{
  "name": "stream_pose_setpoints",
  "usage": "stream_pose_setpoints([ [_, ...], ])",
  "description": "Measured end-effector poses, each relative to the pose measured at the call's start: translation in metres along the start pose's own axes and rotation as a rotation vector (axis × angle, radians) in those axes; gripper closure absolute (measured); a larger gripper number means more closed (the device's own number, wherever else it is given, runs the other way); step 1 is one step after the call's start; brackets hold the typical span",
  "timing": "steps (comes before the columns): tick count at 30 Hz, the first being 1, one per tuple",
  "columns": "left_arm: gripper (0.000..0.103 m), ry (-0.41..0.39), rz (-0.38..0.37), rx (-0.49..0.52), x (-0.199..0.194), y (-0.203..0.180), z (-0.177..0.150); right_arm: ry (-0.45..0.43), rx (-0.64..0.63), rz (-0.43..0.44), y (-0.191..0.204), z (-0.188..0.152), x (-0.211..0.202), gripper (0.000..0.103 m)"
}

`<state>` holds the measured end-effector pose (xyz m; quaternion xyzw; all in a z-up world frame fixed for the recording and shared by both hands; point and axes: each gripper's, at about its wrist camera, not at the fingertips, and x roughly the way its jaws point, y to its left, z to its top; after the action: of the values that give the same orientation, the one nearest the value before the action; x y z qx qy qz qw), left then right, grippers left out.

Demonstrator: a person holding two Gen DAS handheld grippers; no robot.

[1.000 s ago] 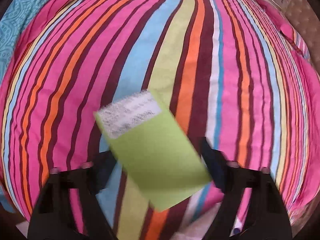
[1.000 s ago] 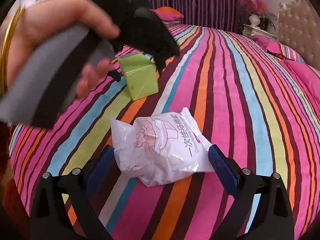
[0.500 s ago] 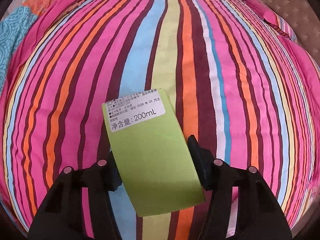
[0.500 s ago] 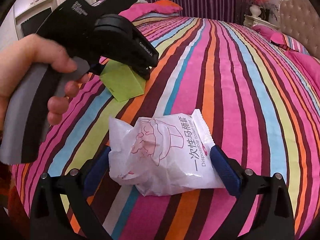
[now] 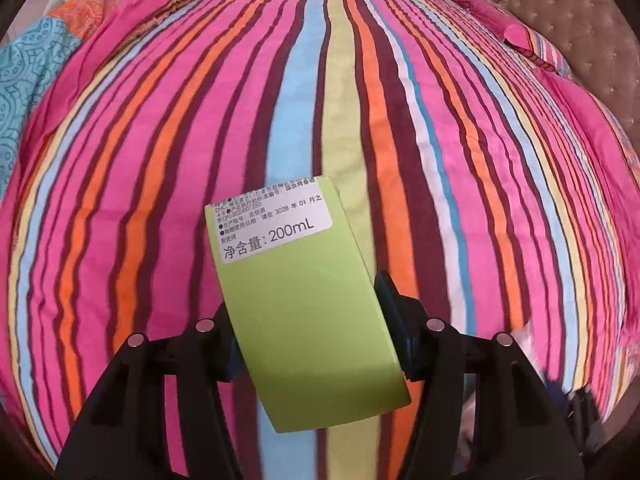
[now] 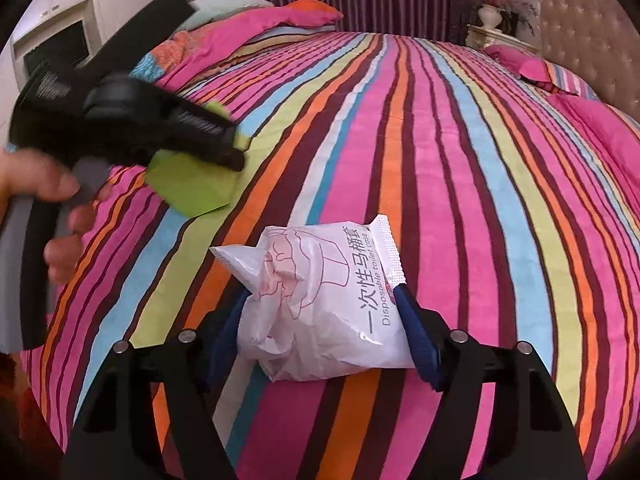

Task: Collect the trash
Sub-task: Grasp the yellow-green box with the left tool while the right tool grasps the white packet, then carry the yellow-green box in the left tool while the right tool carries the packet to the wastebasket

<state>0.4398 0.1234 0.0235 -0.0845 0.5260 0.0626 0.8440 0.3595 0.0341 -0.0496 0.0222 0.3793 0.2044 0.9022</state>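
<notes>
A light green carton [image 5: 308, 312] with a white "200mL" label sits between the fingers of my left gripper [image 5: 308, 324], which is shut on it and holds it above the striped bedspread [image 5: 360, 100]. In the right wrist view the same green carton [image 6: 192, 188] shows under the left gripper's black body at the left. My right gripper [image 6: 324, 320] is shut on a white plastic packet [image 6: 324, 300] printed with pink drawings and "Disposable toilet cover", held over the bed.
The bed is covered by a pink, orange, blue and maroon striped spread [image 6: 460, 160]. Pillows [image 6: 260, 20] lie at the far end, a tufted headboard [image 6: 592, 40] stands at the right, and a white cabinet [image 6: 52, 36] at the far left.
My left gripper has closed on the green carton and lifted it off the bed. My right gripper has closed in on the white packet and raised it slightly.
</notes>
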Motion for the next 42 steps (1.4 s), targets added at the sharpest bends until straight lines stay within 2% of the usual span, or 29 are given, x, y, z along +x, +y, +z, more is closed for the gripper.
stream_pose_setpoints([
  [13, 0.048, -0.047, -0.031, 0.013, -0.038, 0.02, -0.045, -0.01, 0.075, -0.049, -0.006, -0.012, -0.027, 0.036],
  [34, 0.048, -0.123, -0.017, 0.145, -0.105, 0.012, -0.163, 0.014, 0.162, -0.084, -0.007, -0.069, -0.081, 0.036],
  [42, 0.048, -0.126, -0.035, 0.157, -0.126, 0.014, -0.211, 0.004, 0.183, -0.108, -0.004, -0.093, -0.108, 0.036],
])
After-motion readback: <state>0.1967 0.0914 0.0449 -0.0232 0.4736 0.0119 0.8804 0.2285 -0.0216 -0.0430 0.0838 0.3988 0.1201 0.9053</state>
